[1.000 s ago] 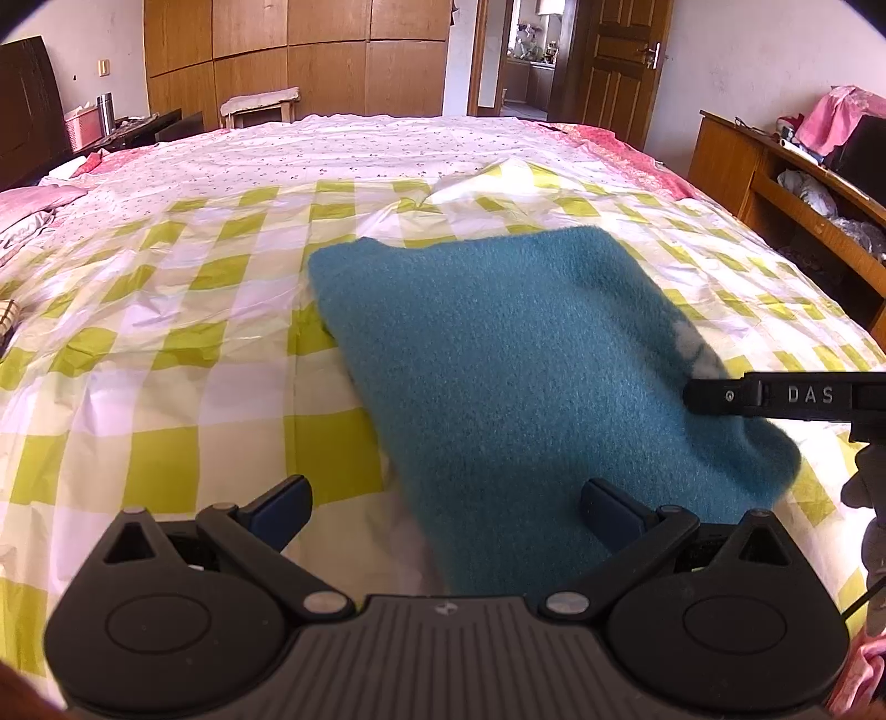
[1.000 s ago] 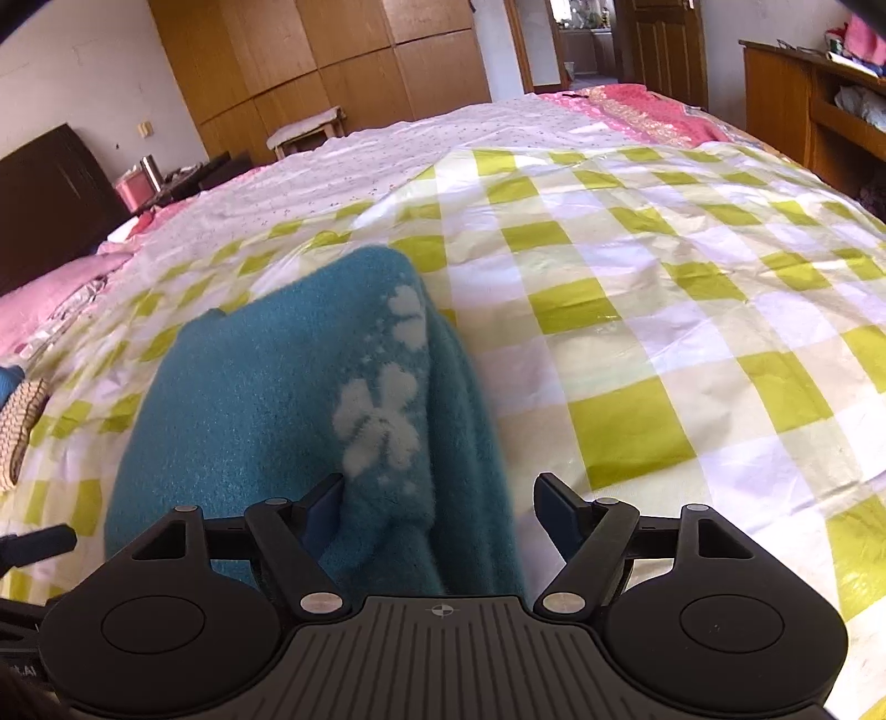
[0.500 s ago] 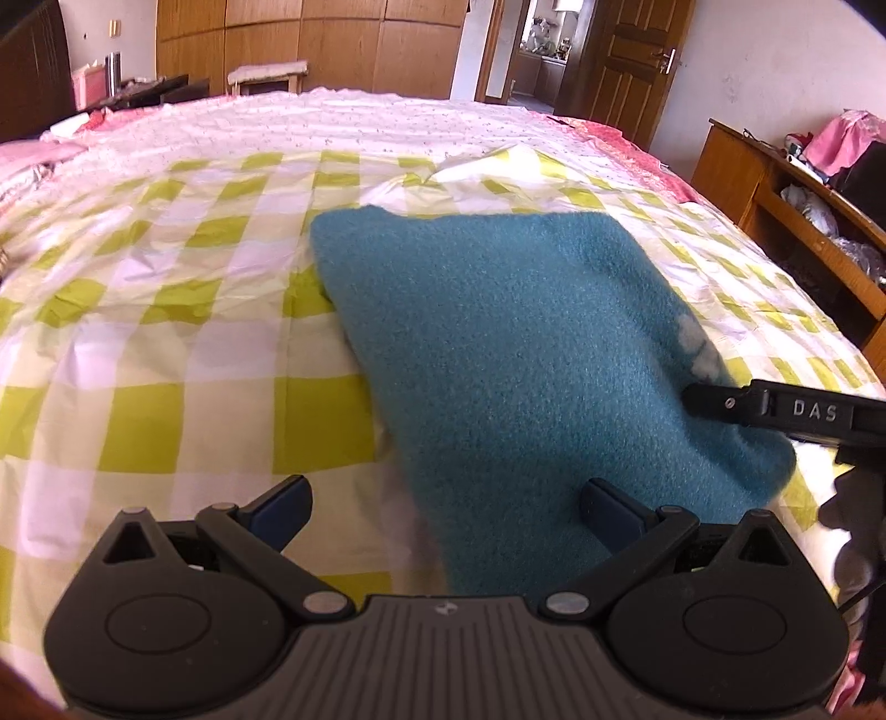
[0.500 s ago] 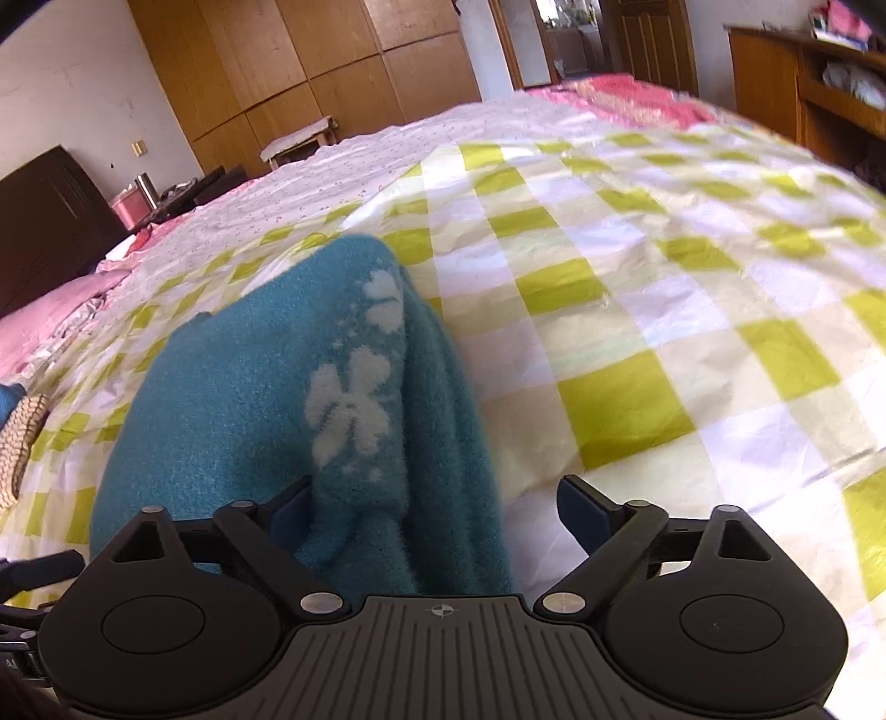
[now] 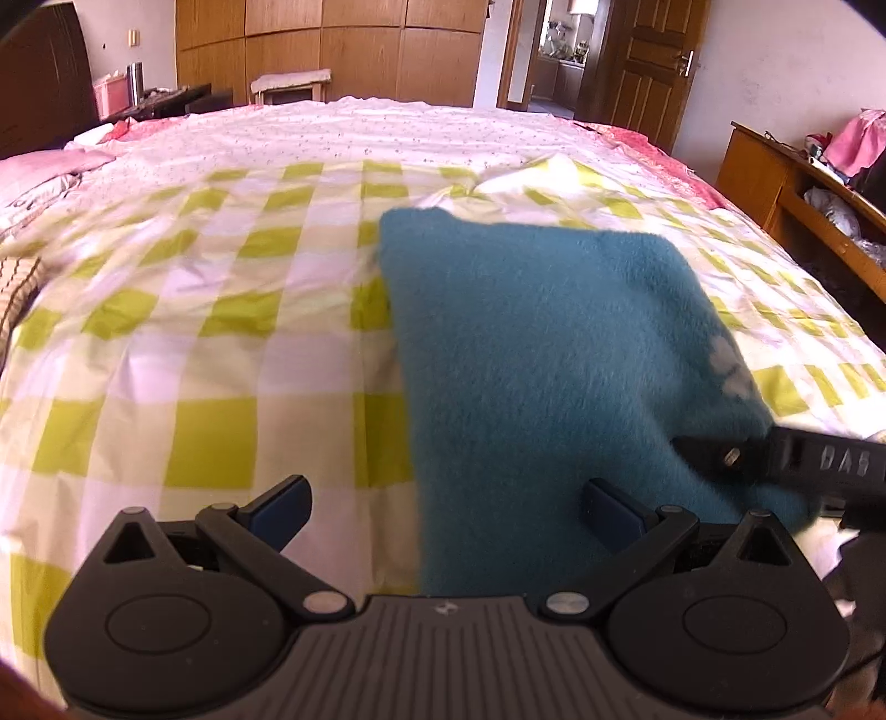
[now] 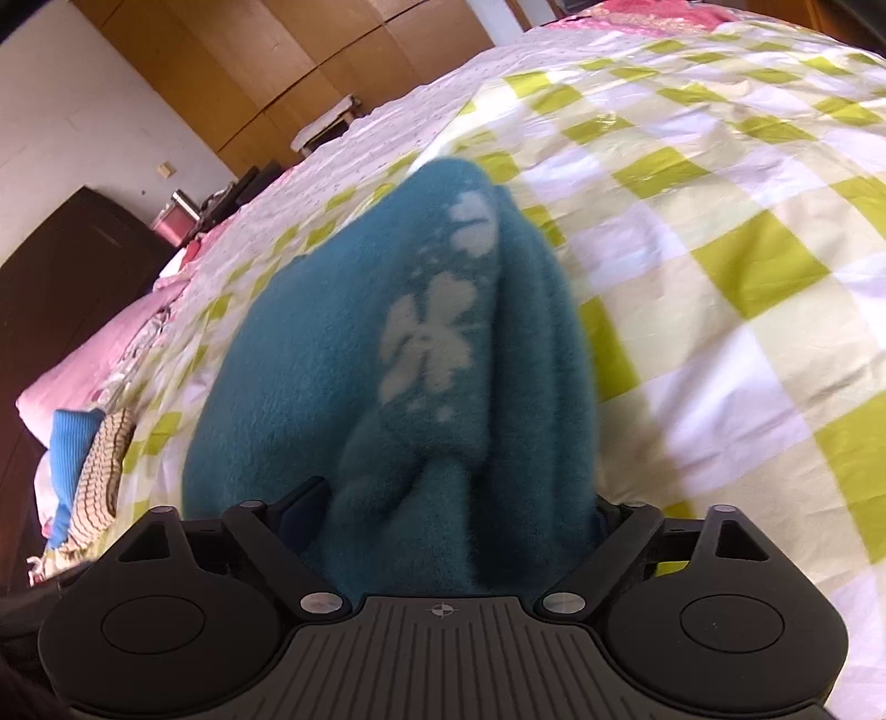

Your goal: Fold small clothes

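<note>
A folded teal fleece garment (image 5: 542,354) with pale flower prints lies on the green-and-white checked bedspread (image 5: 210,332). My left gripper (image 5: 446,507) is open over its near left edge: the right finger is on the fleece, the left one over bare sheet. My right gripper (image 6: 448,509) stands wide open around the garment's bunched near end (image 6: 421,354), with fleece filling the gap between the fingers. One right finger (image 5: 775,457) shows lying on the garment's near right corner in the left wrist view.
Other folded clothes, blue and striped (image 6: 94,465), lie at the bed's left side. A wooden shelf unit (image 5: 797,183) stands right of the bed. Wardrobes (image 5: 332,50) and a door are at the far end.
The right gripper has pushed further over the garment's bunched end and tilted. The left gripper's view has lifted and shifted slightly; its jaws stay open.
</note>
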